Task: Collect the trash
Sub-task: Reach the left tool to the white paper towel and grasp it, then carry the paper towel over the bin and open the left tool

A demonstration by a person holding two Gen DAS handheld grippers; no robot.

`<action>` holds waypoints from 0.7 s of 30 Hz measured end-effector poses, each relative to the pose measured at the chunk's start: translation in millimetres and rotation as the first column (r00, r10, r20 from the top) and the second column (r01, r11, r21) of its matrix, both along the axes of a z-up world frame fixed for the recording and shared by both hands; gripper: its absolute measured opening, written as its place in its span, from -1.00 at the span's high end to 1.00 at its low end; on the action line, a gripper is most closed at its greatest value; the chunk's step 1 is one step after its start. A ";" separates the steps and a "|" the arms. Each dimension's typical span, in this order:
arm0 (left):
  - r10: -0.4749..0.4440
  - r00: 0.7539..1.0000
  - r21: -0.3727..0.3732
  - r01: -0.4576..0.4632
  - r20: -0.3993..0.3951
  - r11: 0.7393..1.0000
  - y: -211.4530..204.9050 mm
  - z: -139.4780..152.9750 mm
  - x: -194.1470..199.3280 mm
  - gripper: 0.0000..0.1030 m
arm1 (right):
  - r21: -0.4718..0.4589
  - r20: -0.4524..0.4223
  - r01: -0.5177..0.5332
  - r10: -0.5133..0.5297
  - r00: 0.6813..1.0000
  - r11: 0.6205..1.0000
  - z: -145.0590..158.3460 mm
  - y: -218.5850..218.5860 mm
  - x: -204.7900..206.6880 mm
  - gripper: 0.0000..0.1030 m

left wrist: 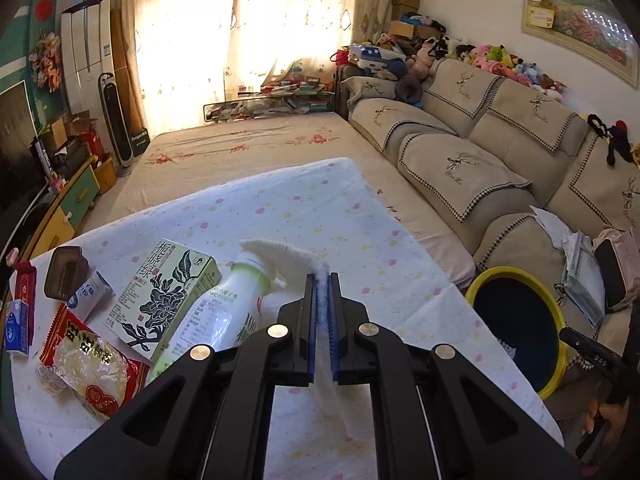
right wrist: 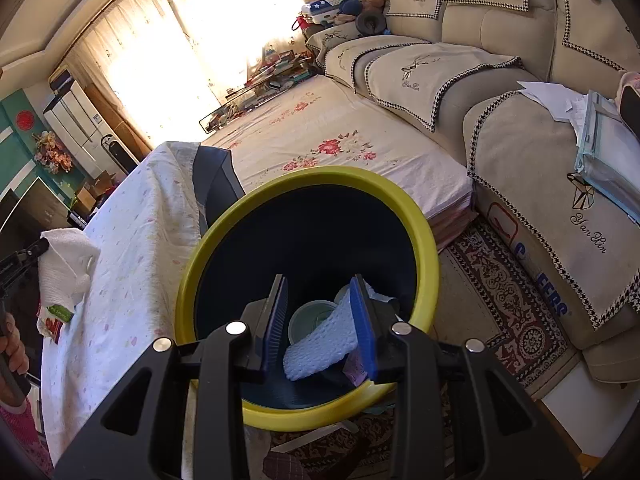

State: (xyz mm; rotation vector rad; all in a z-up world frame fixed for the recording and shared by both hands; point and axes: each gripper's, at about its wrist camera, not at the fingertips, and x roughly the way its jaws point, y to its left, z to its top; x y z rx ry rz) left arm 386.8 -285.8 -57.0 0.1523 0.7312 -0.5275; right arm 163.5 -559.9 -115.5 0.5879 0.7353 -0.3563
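Observation:
My left gripper [left wrist: 322, 280] is shut on a white paper tissue [left wrist: 288, 252] and holds it above the cloth-covered table [left wrist: 312, 208]. The tissue also shows in the right wrist view [right wrist: 66, 264]. My right gripper [right wrist: 320, 284] is open over the yellow-rimmed dark bin [right wrist: 308, 184], which also shows in the left wrist view [left wrist: 516, 316]. A white textured sheet [right wrist: 320, 340] lies between its fingers, touching the right finger, above a cup [right wrist: 312, 316] inside the bin. On the table lie a white bottle [left wrist: 224, 312], a green tea carton [left wrist: 164, 296] and a red snack bag [left wrist: 92, 360].
A dark plastic tray [left wrist: 66, 272], a small can [left wrist: 88, 292] and a blue tissue pack [left wrist: 18, 328] lie at the table's left end. A beige sofa [left wrist: 500, 152] stands to the right. A flowered mattress [right wrist: 340, 140] lies behind the bin, on a patterned rug [right wrist: 508, 292].

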 end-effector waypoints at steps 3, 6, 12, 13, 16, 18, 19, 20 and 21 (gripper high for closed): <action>-0.039 0.999 -0.018 0.039 0.013 0.999 -6.0 14.5 -20.9 0.89 | -0.001 0.011 0.000 0.000 1.000 1.000 3.8 0.5 -3.3 0.40; -0.080 0.996 -0.036 0.081 0.031 0.996 -14.7 28.2 -43.2 0.89 | -0.002 0.023 0.003 -0.003 1.000 1.000 7.8 -0.5 -7.3 0.40; -0.153 0.986 -0.055 0.157 0.073 0.986 -37.1 55.2 -81.0 0.89 | 0.000 0.048 0.019 -0.019 0.999 1.000 13.9 -6.1 -18.5 0.40; -0.162 0.984 -0.058 0.167 0.079 0.984 -41.3 60.4 -86.8 0.89 | 0.001 0.052 0.022 -0.022 0.998 1.000 14.5 -7.7 -20.7 0.40; -0.185 0.978 -0.067 0.191 0.097 0.979 -49.3 74.7 -100.2 0.89 | 0.006 0.063 0.032 -0.033 0.997 0.999 15.3 -12.4 -27.9 0.40; -0.202 0.974 -0.071 0.210 0.107 0.975 -55.8 83.6 -109.6 0.89 | 0.011 0.071 0.041 -0.041 0.997 0.999 16.4 -15.6 -32.5 0.40; -0.213 0.971 -0.073 0.222 0.110 0.972 -59.7 87.3 -114.7 0.89 | 0.013 0.075 0.045 -0.046 0.996 0.999 16.8 -17.3 -34.5 0.40; -0.223 0.968 -0.075 0.232 0.112 0.970 -64.5 90.3 -117.9 0.89 | 0.015 0.080 0.050 -0.051 0.995 0.999 17.3 -19.2 -37.1 0.40; -0.236 0.965 -0.076 0.245 0.113 0.967 -70.6 93.1 -122.4 0.89 | 0.017 0.085 0.055 -0.056 0.995 0.998 18.0 -21.3 -39.4 0.40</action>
